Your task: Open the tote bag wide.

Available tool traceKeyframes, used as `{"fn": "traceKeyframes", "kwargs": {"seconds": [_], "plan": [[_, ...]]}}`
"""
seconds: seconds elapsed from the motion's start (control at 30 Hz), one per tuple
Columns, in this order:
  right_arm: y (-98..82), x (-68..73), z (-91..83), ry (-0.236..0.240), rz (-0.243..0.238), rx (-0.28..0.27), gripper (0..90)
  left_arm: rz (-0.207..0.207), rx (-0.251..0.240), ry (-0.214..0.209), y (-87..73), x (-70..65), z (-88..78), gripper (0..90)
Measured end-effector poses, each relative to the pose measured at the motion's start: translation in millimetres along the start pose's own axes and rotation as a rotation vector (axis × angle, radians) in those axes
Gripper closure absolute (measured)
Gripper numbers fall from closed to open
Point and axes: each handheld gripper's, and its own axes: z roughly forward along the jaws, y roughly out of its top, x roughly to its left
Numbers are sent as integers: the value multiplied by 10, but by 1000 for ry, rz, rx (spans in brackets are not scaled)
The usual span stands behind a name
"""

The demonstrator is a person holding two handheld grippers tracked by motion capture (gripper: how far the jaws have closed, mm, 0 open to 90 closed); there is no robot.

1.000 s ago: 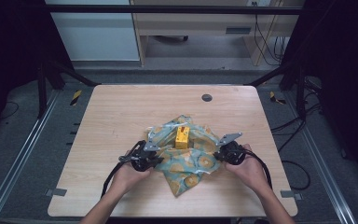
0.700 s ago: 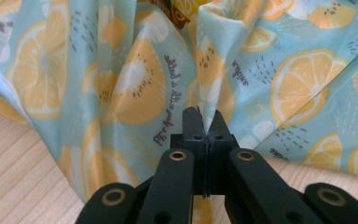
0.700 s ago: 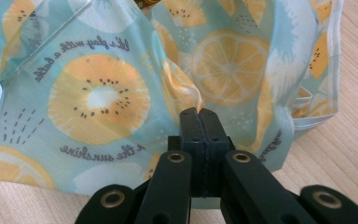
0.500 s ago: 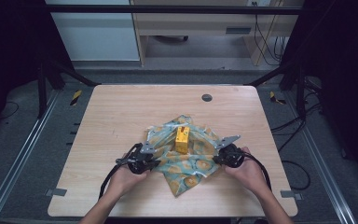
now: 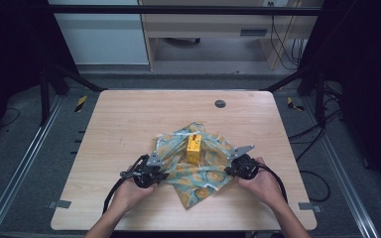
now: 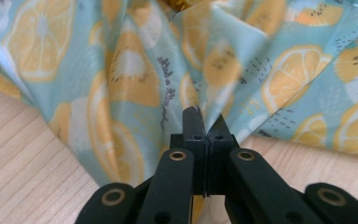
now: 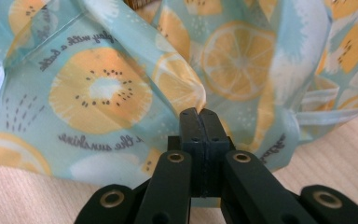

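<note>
Left gripper (image 5: 151, 174) clenched on the lemon-print cloth (image 5: 198, 168), now drawn farther left of the yellow box (image 5: 194, 148); right gripper (image 5: 239, 166) likewise pinching cloth right of it. Probably spreading the cloth across the bench (image 5: 129, 119).

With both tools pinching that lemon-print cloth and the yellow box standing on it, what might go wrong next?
1. The yellow box stands upright on the lemon-print cloth; a lift or tug from either side could topple it.
2. The left tool and right tool each pinch only a thin fold, so the fabric might slip free.
</note>
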Motion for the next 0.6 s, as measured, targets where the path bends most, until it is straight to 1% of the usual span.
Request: {"fn": "traceKeyframes", "kwargs": {"seconds": [0.03, 0.07, 0.1, 0.13, 0.2, 0.4, 0.43, 0.5, 0.57, 0.6], "plan": [[0, 0, 0, 0, 0, 0, 886, 2, -9, -2, 9, -13, -8, 896], [11, -7, -47, -8, 4, -44, 797, 9, -14, 0, 28, -28, -27, 896], [18, -7, -79, -10, 12, -64, 757, 14, -13, 0, 37, -31, -31, 896], [26, -11, -114, -12, 11, -86, 723, 13, -18, 5, 45, -37, -30, 896], [52, -4, -183, -16, 6, -109, 669, 15, -14, 4, 56, -36, -24, 897], [212, -10, -374, -27, -12, -171, 560, 21, -11, 0, 65, -56, 5, 898], [212, -10, -374, -27, -12, -171, 560, 21, -11, 0, 65, -56, 5, 898], [326, -27, -444, -35, -22, -195, 515, 26, -10, 4, 66, -63, 7, 898], [405, -50, -466, -56, -23, -210, 473, 26, -12, 5, 67, -65, 6, 898], [445, -70, -467, -70, -16, -213, 445, 26, -13, 5, 67, -65, 5, 898]]}}
